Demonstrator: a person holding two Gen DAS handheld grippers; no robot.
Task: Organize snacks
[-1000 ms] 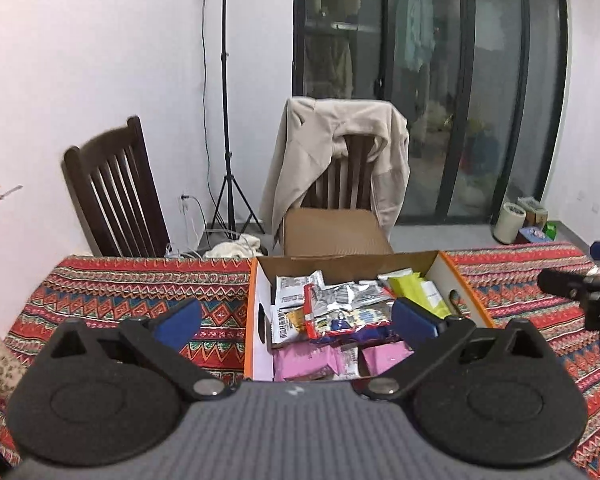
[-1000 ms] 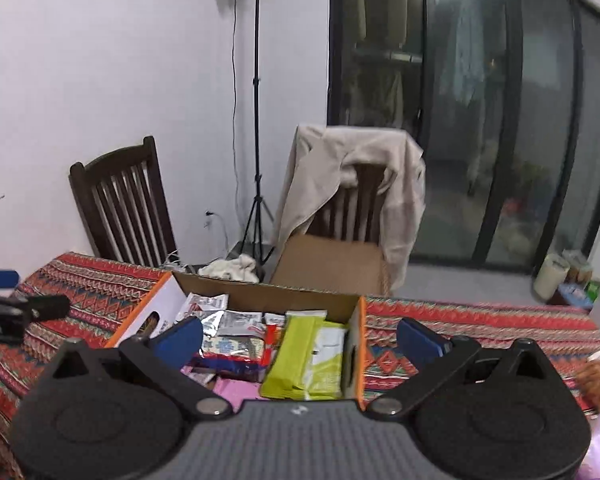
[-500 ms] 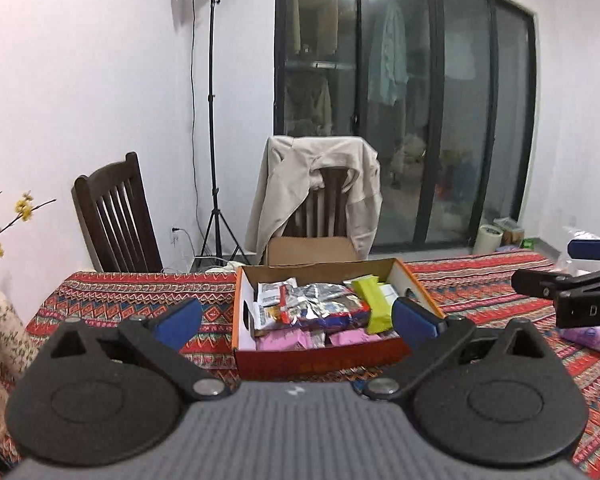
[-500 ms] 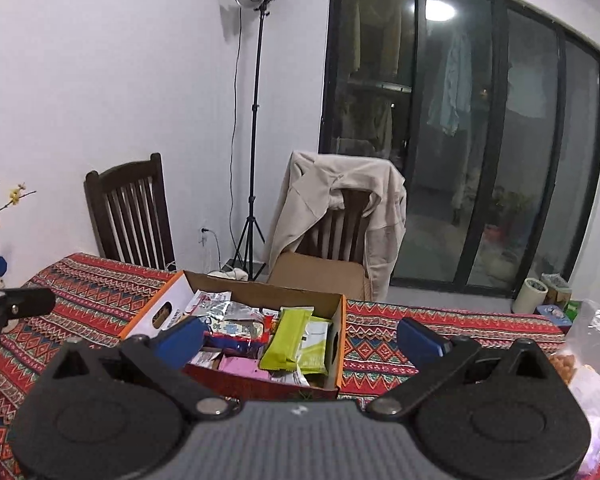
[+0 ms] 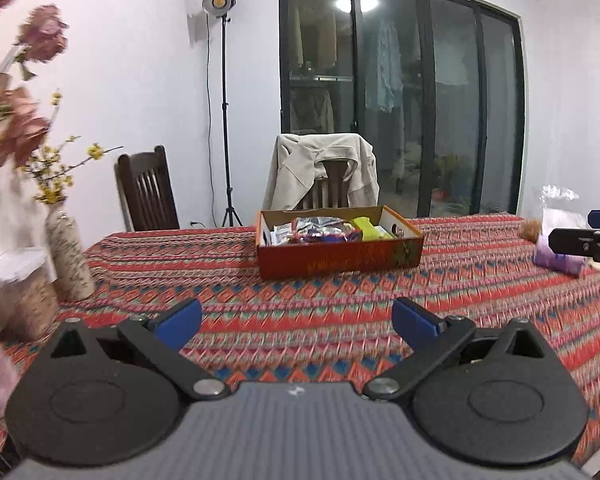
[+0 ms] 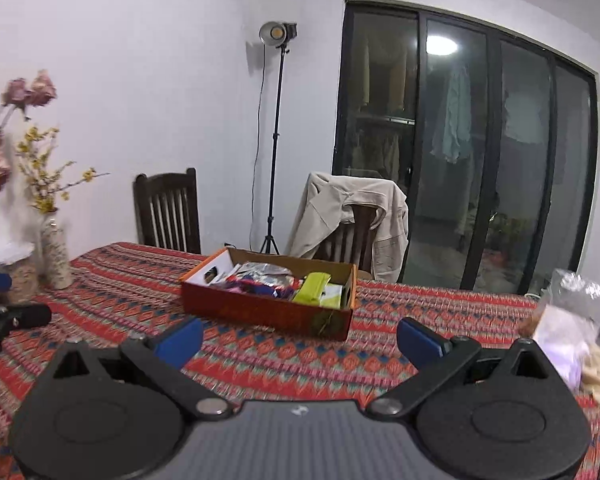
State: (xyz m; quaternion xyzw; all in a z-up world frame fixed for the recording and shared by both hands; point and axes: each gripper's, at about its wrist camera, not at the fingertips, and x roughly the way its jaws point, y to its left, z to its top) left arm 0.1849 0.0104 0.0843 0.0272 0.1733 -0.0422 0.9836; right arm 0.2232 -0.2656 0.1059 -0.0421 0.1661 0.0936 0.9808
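An orange cardboard box [image 5: 340, 256] [image 6: 260, 312] full of snack packets, silver, purple and yellow-green, sits mid-table on the patterned red cloth. My left gripper [image 5: 296, 322] hovers well back from the box, open, nothing between its blue pads. My right gripper [image 6: 300, 340] is also open and empty, nearer the box's right front corner. A clear plastic bag of snacks [image 5: 560, 236] [image 6: 568, 332] lies at the table's right side. In the left wrist view the right gripper's tip [image 5: 580, 240] shows at the far right.
A vase with yellow and pink flowers [image 5: 66, 252] [image 6: 56, 256] stands at the table's left edge. Behind the table are a dark wooden chair [image 5: 148, 188], a chair draped with a beige jacket [image 5: 324, 172], a light stand [image 5: 222, 120] and glass doors.
Both grippers have pulled back and away from the box, which was right under them before and now sits farther off. Both stayed open.
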